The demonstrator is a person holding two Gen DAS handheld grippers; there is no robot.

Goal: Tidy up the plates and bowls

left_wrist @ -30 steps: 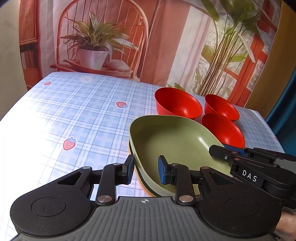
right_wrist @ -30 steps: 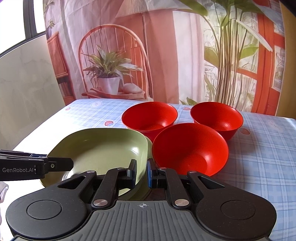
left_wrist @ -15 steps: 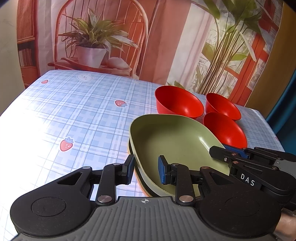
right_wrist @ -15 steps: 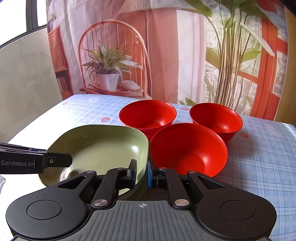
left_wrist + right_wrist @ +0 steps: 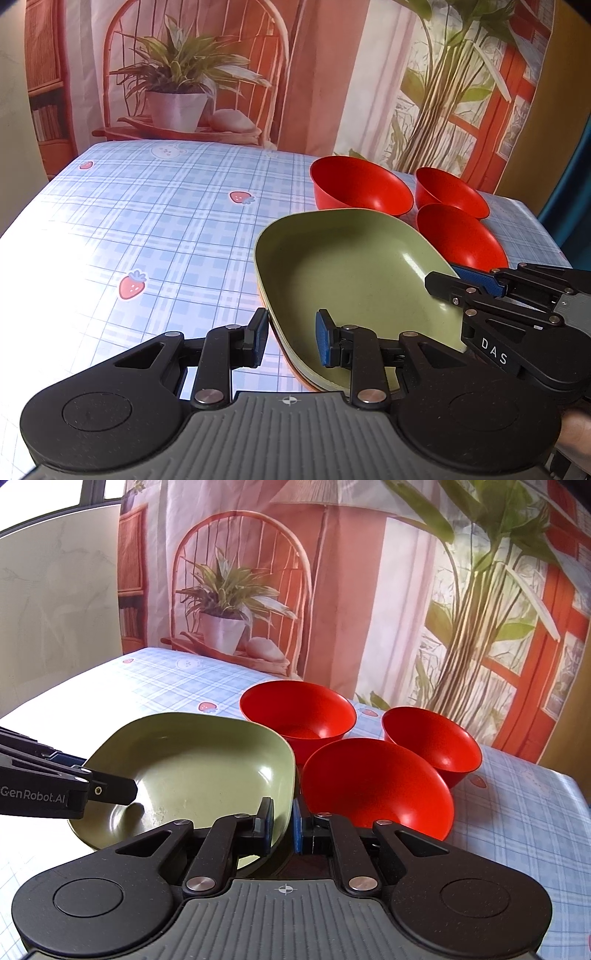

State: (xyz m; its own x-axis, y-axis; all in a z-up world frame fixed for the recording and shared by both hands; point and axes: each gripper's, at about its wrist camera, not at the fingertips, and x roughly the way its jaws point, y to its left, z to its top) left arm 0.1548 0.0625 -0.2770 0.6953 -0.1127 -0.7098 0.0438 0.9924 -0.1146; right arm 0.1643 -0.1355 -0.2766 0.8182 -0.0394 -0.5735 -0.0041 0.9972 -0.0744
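The left gripper (image 5: 290,338) is spread, its two blue pads straddling the near-left rim of the green plate (image 5: 354,273) with a gap on either side. The right gripper (image 5: 282,825) is pressed together on the plate's near-right rim, one pad inside the dish and one outside. The green plate sits on top of an orange plate (image 5: 295,371), of which only a thin edge shows underneath, toward the near right part of the table (image 5: 166,229), which is covered in a blue plaid cloth with strawberry prints. Just beyond the plate, toward the far right corner, stand three red bowls: the nearest bowl (image 5: 376,786) just beside the plate's right edge, a second bowl (image 5: 297,712) behind the plate, and a third bowl (image 5: 432,742) farthest right. Behind the table hangs a printed backdrop (image 5: 332,590) of a chair and plants.
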